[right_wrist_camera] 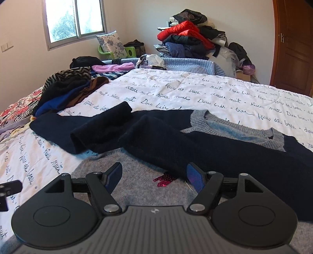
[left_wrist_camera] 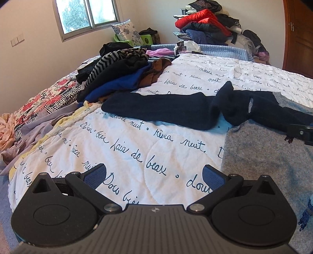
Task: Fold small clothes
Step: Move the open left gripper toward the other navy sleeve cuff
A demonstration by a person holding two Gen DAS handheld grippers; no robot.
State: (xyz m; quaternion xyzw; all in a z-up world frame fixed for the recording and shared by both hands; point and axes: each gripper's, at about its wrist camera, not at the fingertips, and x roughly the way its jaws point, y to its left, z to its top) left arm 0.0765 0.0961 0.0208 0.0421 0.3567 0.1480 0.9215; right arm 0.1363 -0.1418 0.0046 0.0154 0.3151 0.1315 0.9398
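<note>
- A window at the upper left of both views, daylight and foliage behind the glass.
- A floral cushion just below the window, leaning on a green plastic seat.
- A heap of jackets, one bright red, top centre against the wall.
- A wooden door at the right edge.
- Wall switches at the left edge.
- A white quilt with handwritten script across the middle.
</note>
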